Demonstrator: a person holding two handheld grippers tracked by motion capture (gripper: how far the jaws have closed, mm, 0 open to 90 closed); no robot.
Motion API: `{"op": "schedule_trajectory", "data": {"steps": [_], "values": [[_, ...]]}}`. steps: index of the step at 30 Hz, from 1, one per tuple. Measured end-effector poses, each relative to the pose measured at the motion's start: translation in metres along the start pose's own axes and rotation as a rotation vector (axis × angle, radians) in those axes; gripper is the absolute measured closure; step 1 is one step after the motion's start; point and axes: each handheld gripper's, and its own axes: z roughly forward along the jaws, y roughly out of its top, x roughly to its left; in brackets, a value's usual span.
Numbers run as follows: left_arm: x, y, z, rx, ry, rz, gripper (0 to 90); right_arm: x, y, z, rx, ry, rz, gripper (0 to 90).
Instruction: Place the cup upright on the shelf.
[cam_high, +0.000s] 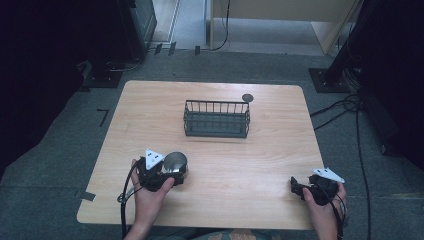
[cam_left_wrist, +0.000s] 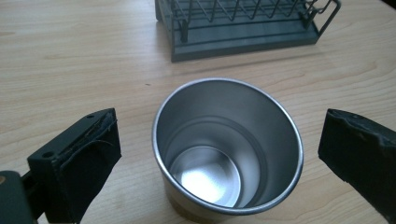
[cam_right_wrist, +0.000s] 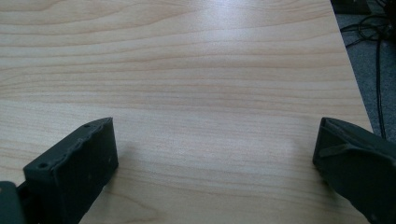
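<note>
An empty stainless steel cup (cam_high: 175, 162) stands upright on the wooden table (cam_high: 250, 165), near its front left. My left gripper (cam_high: 172, 173) is open, one jaw on each side of the cup. In the left gripper view the cup (cam_left_wrist: 224, 149) sits between the two black pads (cam_left_wrist: 91, 154) with a gap on both sides, so neither touches it. My right gripper (cam_high: 298, 186) rests open near the front right corner. The right gripper view has its jaws spread wide over bare wood, with nothing in the right gripper (cam_right_wrist: 217, 149).
A dark wire basket (cam_high: 216, 131) stands at the table's middle back, beyond the cup, and looks empty; its front wall (cam_left_wrist: 243, 39) is close ahead in the left gripper view. A small dark round thing (cam_high: 247, 98) sits by its back right corner. Cables lie on the floor at right.
</note>
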Motion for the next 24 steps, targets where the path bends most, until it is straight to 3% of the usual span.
{"op": "schedule_trajectory", "data": {"steps": [18, 24], "values": [[-0.009, -0.014, 0.03, 0.088, 0.082, 0.017, 0.1, 0.0, 0.0, 0.0, 0.0, 0.0, 0.0, 0.0], [-0.014, -0.014, 0.032, 0.065, 0.116, 0.047, 15.5, 0.0, 0.0, 0.0, 0.0, 0.001, 0.0, 0.0]]}}
